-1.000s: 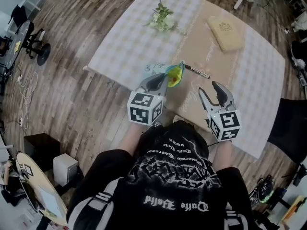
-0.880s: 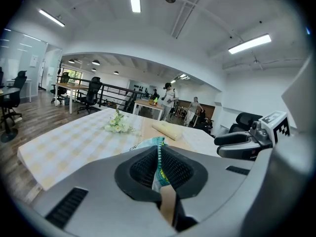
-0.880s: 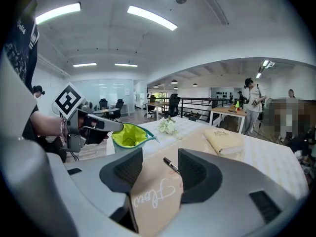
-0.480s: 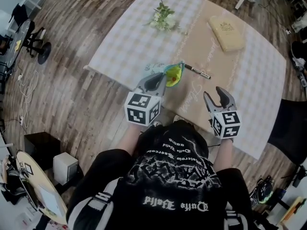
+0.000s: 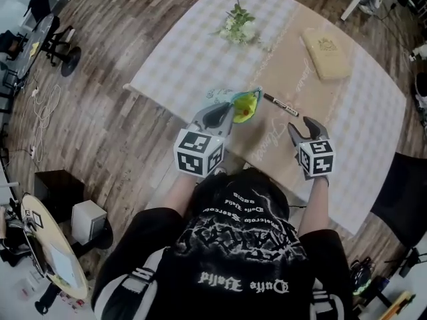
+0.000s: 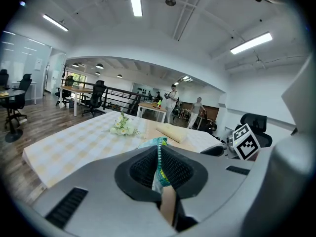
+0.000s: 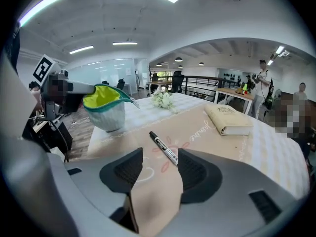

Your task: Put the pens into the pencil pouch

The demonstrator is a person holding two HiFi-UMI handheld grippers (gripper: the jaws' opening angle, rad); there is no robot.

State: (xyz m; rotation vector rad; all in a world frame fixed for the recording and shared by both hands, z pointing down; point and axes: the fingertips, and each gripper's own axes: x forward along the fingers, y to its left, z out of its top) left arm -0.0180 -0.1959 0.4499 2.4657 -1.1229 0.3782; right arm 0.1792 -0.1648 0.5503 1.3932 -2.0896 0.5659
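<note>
Left tool is clamped on the soft pouch rim, mouth open, just left of frame center. Right tool has jaws wide and empty, tilted down toward 1 pen lying on the tabletop right of the pouch. Pen looks light, stiff, slick and may roll, so grip mid-barrel, across it.

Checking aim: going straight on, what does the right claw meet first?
Most likely the pen lying on the runner, just ahead of the open right claw; depth is uncertain.
</note>
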